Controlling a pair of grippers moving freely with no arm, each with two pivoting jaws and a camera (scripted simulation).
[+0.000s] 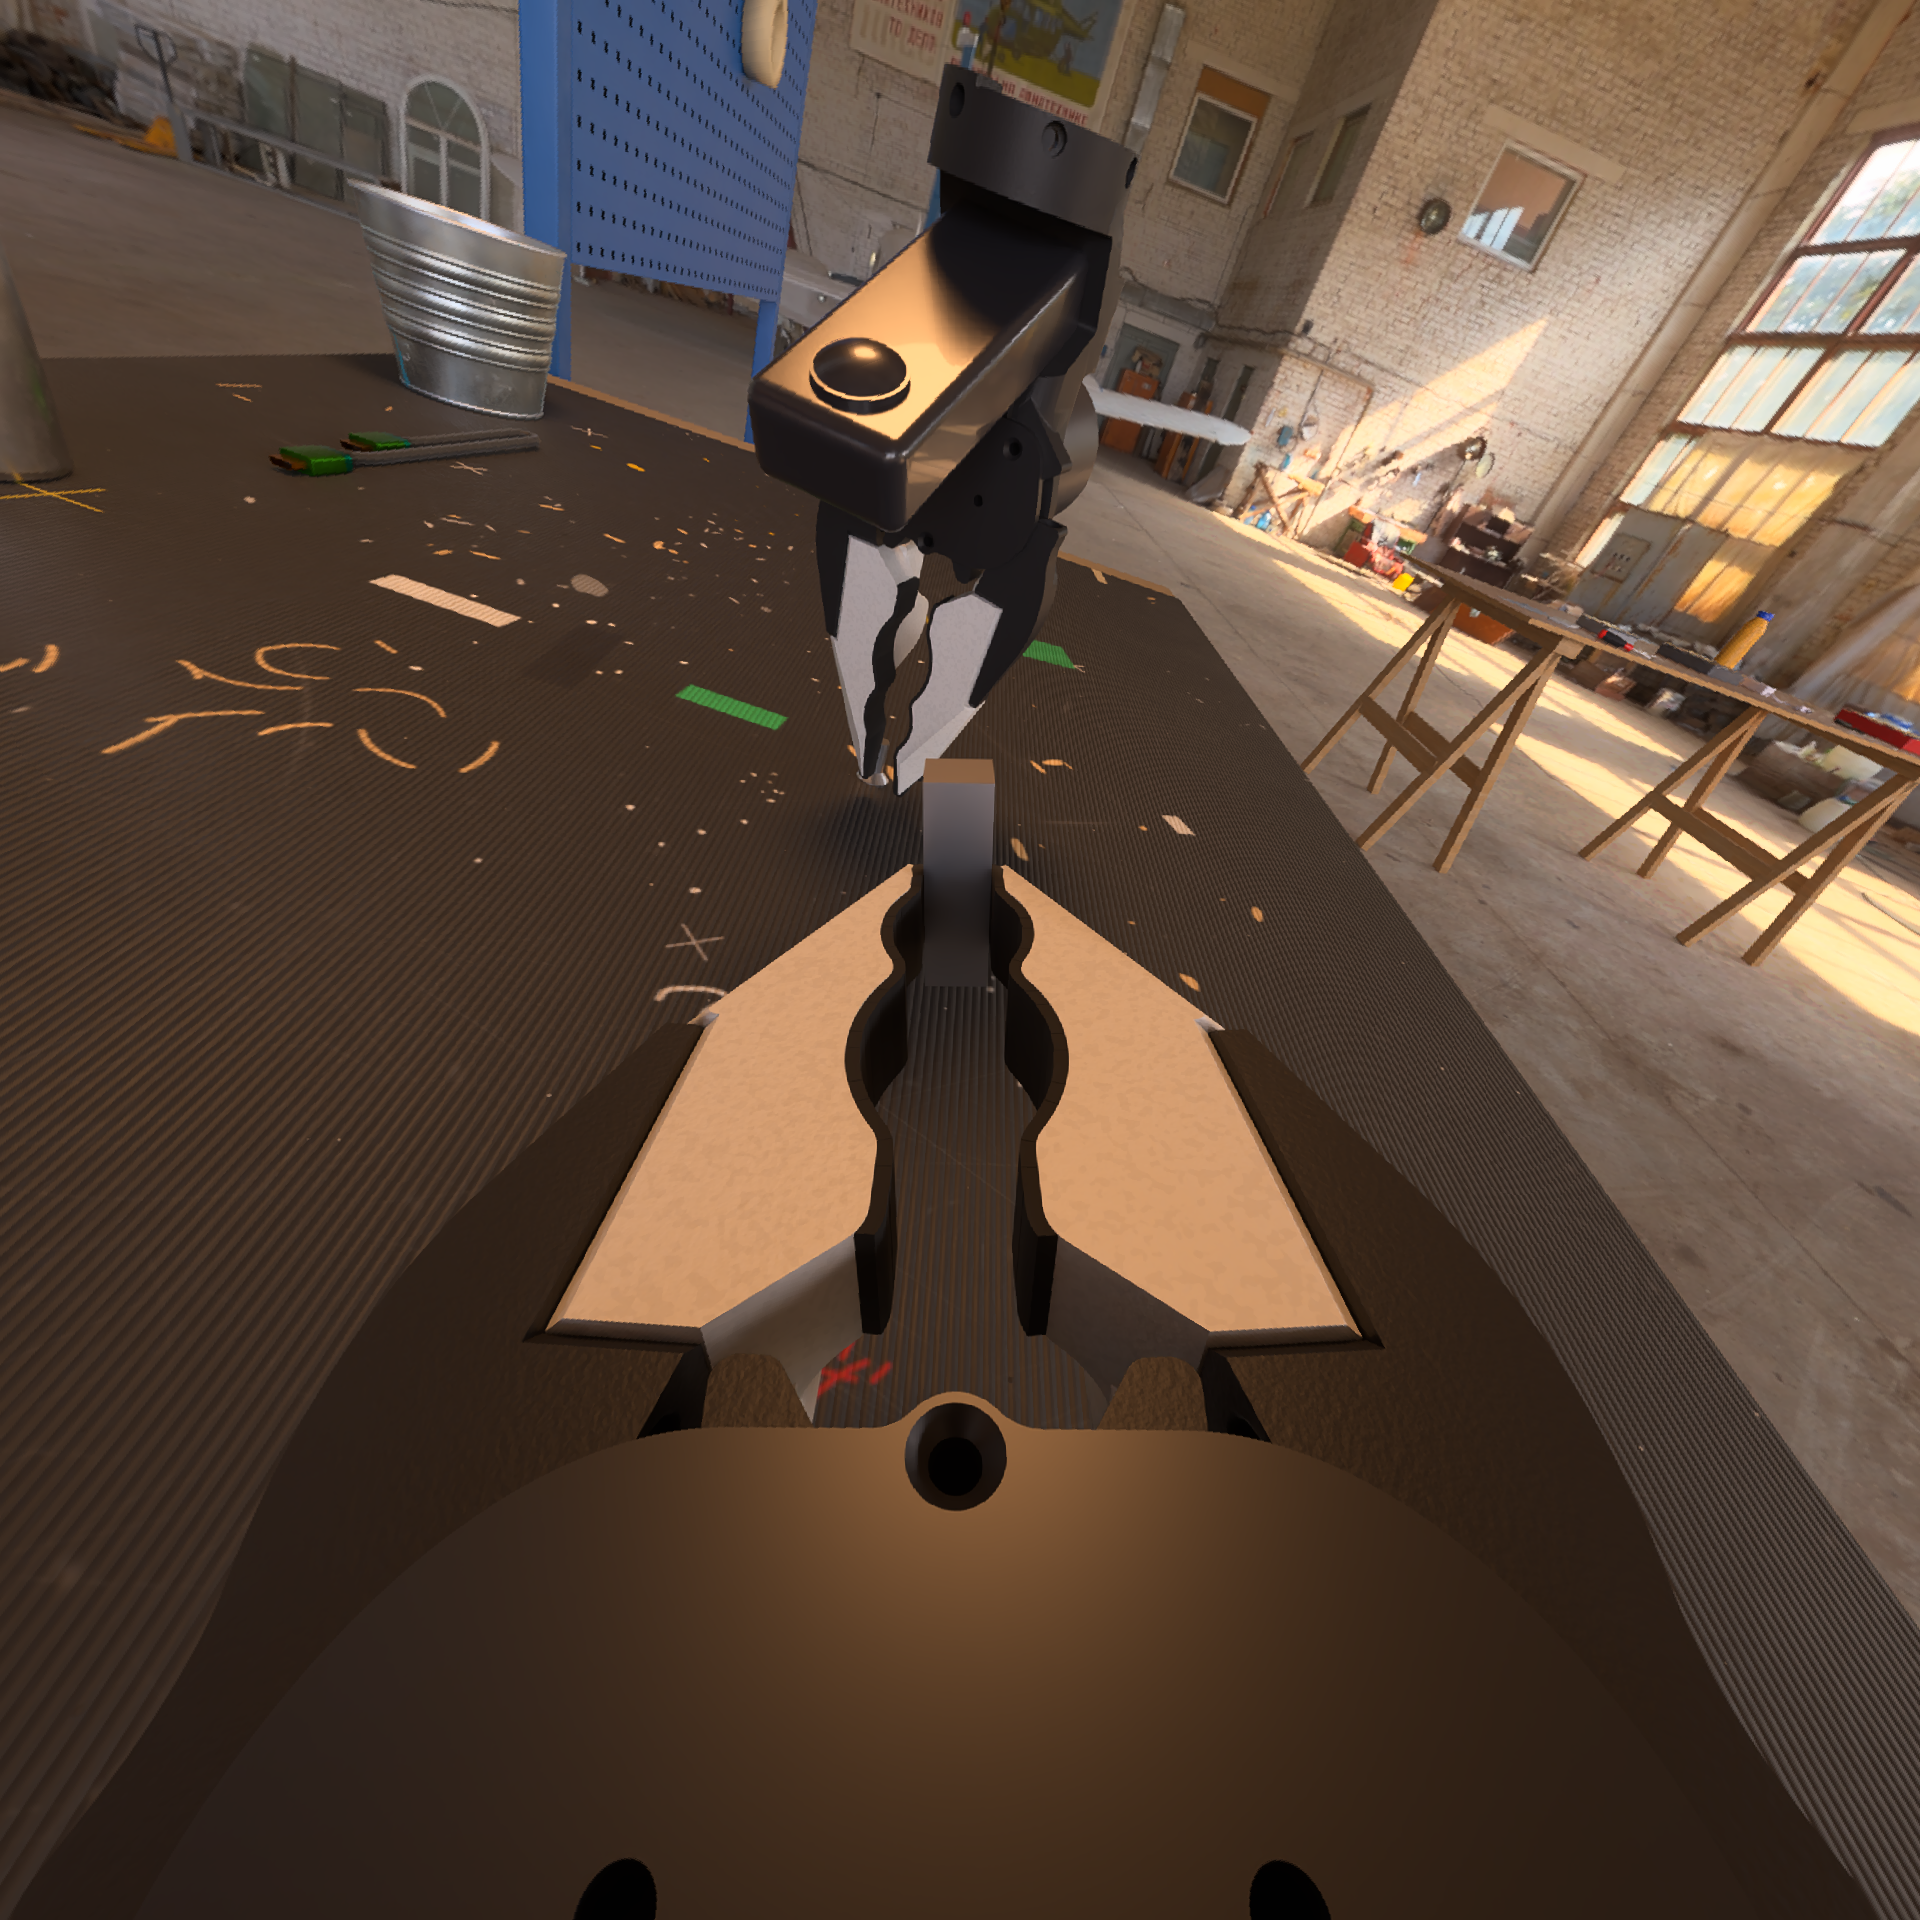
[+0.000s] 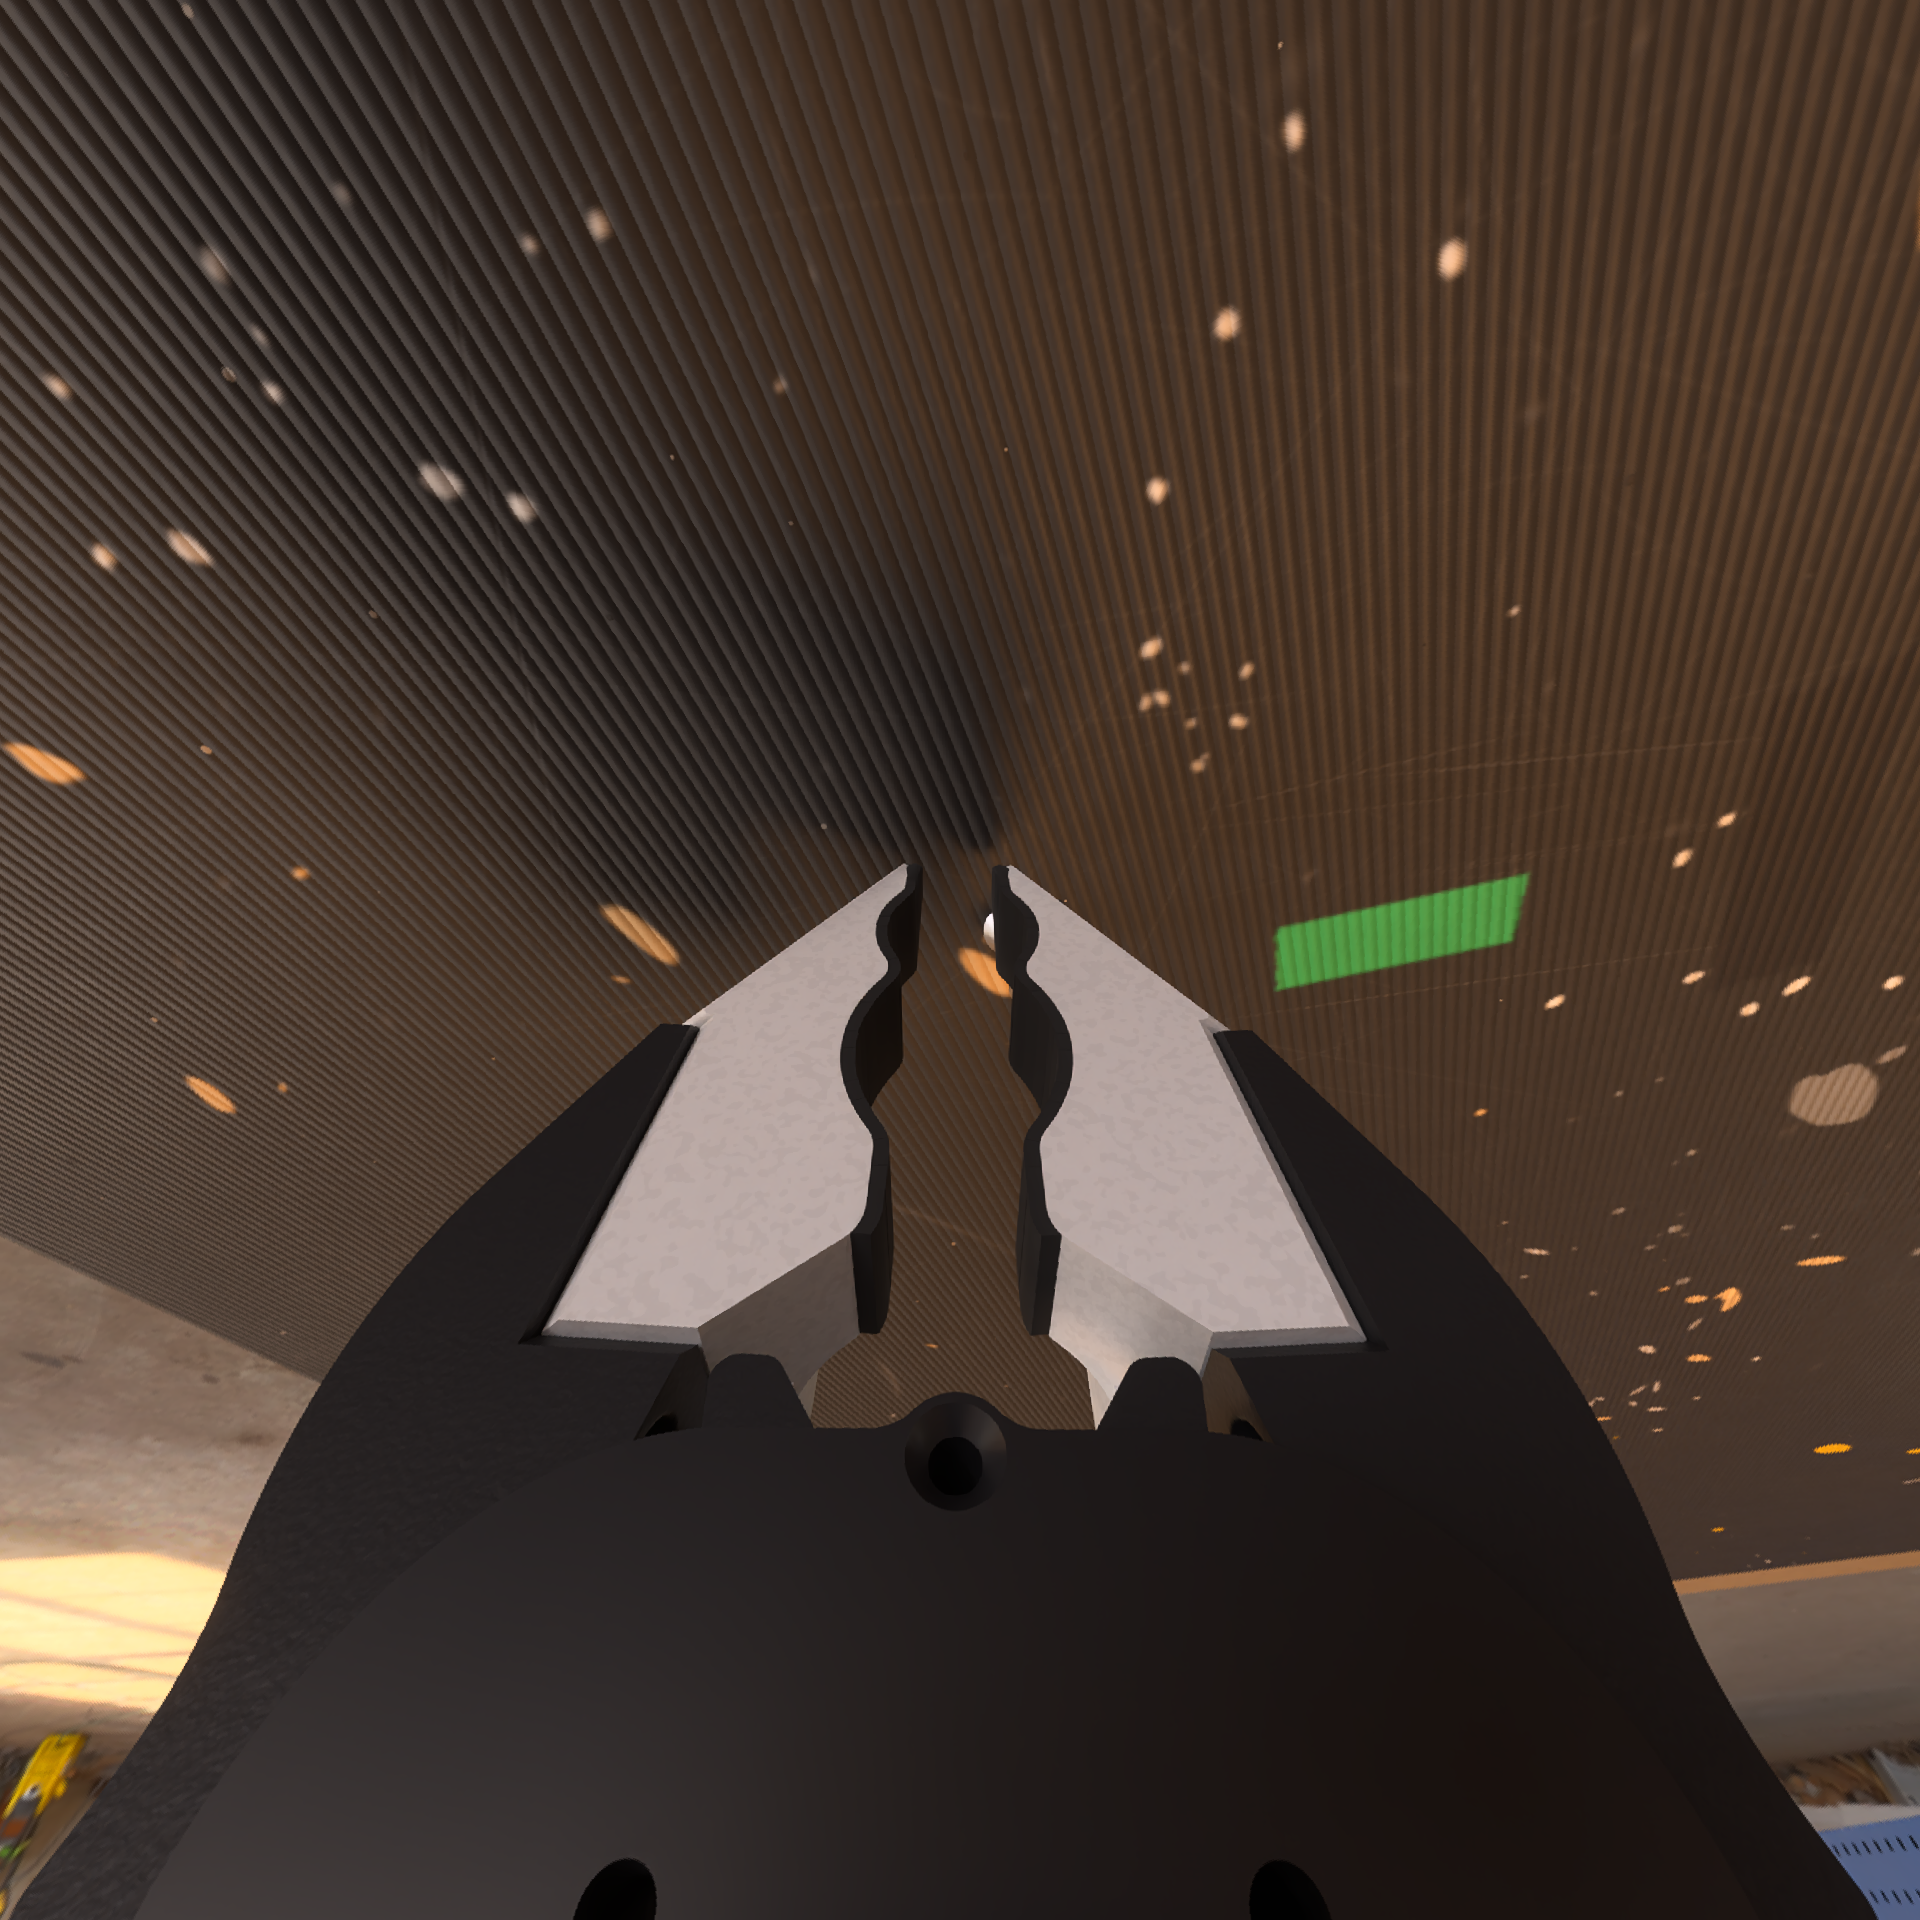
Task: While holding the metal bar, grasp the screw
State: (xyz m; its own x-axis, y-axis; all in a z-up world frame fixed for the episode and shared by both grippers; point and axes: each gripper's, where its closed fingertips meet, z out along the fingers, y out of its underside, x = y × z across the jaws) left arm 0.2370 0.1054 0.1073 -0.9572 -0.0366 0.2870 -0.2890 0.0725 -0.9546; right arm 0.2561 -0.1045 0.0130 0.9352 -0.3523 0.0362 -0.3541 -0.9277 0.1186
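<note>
My left gripper [image 1: 956, 883] is shut on the metal bar [image 1: 957, 831], a short grey bar that sticks out past my fingertips just above the dark ribbed mat [image 1: 416, 935]. My right gripper [image 1: 883, 771] hangs tip-down just beyond and left of the bar's far end. In the right wrist view my right gripper [image 2: 956, 883] points at the mat with a narrow gap between its jaws. The screw [image 2: 988, 925], a small shiny speck, sits in that gap against the right finger [image 2: 1122, 1122], apart from the left finger. It also glints at the tips in the left wrist view [image 1: 879, 775].
A metal bucket [image 1: 462, 301] and a blue pegboard [image 1: 665, 145] stand at the far side. Two green-tipped tools [image 1: 405, 449] lie near the bucket. A green tape mark [image 2: 1397, 932] is on the mat. The table edge [image 1: 1247, 707] runs along the right.
</note>
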